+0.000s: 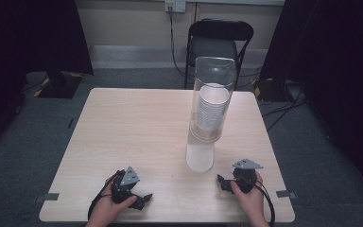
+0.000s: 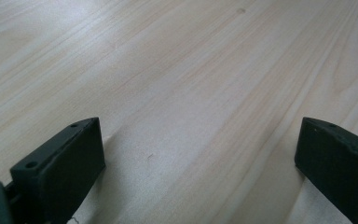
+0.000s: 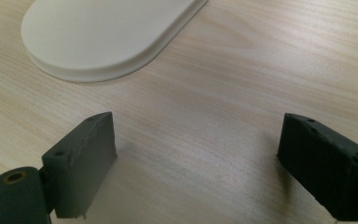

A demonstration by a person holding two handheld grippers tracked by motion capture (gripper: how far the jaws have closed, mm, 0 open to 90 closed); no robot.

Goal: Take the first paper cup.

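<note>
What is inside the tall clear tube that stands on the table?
Inside the clear tube sits a stack of white paper cups, rims showing as rings. The tube's white base is opaque, so what lies inside it is hidden.

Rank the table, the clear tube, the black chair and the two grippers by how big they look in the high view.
1. table
2. clear tube, holding a stack of white cups
3. black chair, though it stands farther off, so it may be bigger than it looks
4. left gripper and right gripper: alike, no ranking

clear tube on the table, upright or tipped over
Upright: the clear tube stands on its white base on the table, stacked cups inside.
</note>
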